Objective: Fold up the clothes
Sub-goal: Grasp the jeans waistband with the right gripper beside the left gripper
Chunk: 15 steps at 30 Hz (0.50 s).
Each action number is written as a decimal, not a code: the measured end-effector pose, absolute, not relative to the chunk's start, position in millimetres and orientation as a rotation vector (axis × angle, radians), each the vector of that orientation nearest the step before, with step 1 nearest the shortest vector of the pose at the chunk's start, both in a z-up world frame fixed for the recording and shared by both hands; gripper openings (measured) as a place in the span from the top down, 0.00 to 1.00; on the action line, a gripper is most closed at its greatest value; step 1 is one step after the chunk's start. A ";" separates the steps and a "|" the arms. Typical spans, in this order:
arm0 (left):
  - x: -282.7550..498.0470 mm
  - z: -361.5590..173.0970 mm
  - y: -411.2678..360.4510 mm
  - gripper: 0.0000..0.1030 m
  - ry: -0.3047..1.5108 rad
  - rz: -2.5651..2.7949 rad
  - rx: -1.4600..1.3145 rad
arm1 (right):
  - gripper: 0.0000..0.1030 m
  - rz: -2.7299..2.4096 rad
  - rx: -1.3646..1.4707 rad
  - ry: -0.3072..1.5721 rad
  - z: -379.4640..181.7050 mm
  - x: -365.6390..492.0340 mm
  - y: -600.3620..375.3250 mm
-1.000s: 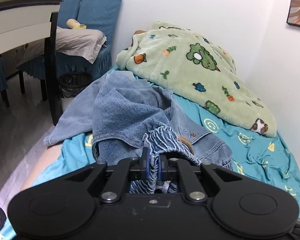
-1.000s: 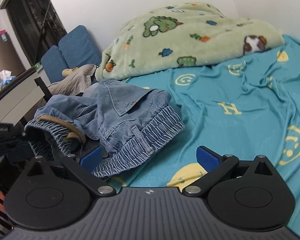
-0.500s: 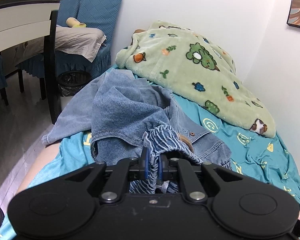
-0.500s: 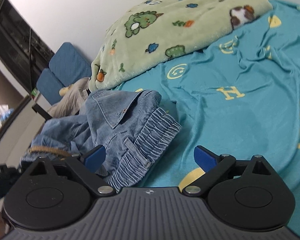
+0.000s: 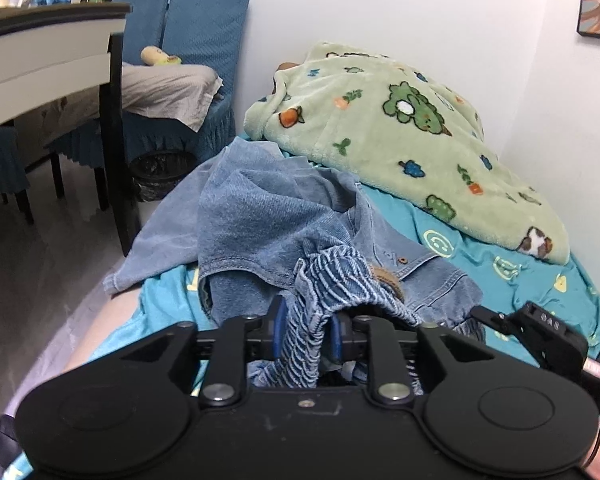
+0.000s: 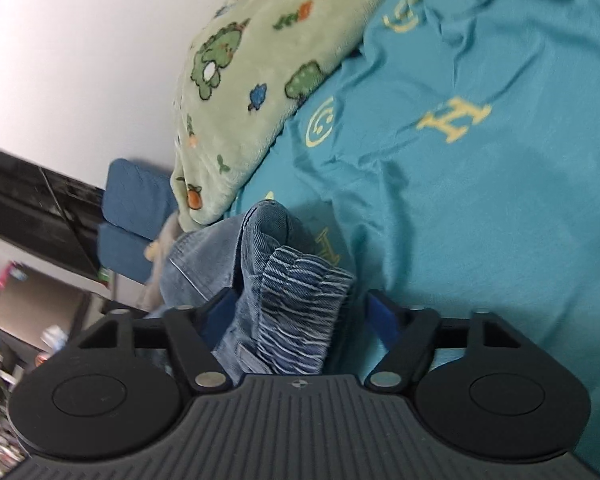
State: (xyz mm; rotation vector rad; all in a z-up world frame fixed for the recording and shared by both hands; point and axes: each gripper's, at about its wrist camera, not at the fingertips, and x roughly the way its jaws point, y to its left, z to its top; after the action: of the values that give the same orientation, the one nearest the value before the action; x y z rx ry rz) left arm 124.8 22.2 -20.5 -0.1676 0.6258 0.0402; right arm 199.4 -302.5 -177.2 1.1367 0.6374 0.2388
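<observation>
While your left gripper [image 5: 306, 330] pinches the denim shorts' [image 5: 268, 216] elastic waistband [image 5: 324, 280], your right gripper [image 6: 300, 312] straddles it, fingers still apart.

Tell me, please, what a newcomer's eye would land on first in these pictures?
Probably the crumpled blue denim garment heaped on the teal bedsheet with yellow smiley faces, its striped elastic waistband pinched in the left gripper. Next, the pale green fleece blanket with cartoon dinosaurs bunched against the wall behind it. The right gripper has its jaws around another part of the waistband, not fully closed.
</observation>
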 end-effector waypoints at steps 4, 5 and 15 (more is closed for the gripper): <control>119.6 -22.5 15.1 0.67 0.623 0.048 -0.113 | 0.66 0.276 1.182 0.629 -171.3 200.7 -300.9; 118.6 -23.5 12.3 0.66 0.621 0.050 -0.093 | 0.71 0.284 1.172 0.604 -163.9 198.7 -300.9; 99.4 -36.9 -12.4 0.61 0.631 0.010 0.084 | 0.93 0.358 0.937 0.330 -83.3 183.0 -296.2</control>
State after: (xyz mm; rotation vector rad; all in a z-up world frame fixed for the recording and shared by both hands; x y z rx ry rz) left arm 99.4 -12.4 -36.9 0.0840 0.6310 0.0099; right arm 183.0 -296.2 -83.3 0.9369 0.3298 0.3584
